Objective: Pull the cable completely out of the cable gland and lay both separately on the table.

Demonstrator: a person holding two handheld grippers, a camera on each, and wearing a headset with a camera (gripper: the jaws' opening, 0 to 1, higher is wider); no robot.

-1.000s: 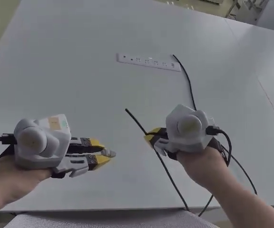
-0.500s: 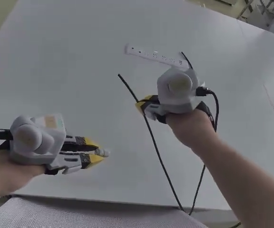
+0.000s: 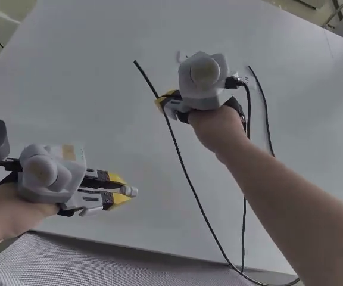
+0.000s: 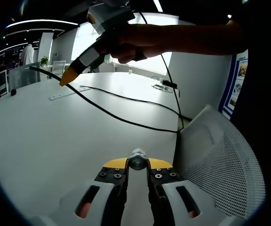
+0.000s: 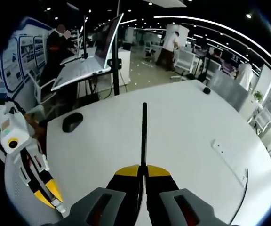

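Cable (image 3: 183, 167) in pinch of right gripper (image 3: 161, 102), cable gland (image 3: 133, 191) in pinch of left gripper (image 4: 136, 165)

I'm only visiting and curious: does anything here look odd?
Nothing is damaged or spilled. The thin black cable, pinched in the right gripper, is held above the white table and trails over its near edge.

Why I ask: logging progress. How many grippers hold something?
2. The left gripper, near the front edge of the table, holds the cable gland; the right gripper, farther out, holds the cable.
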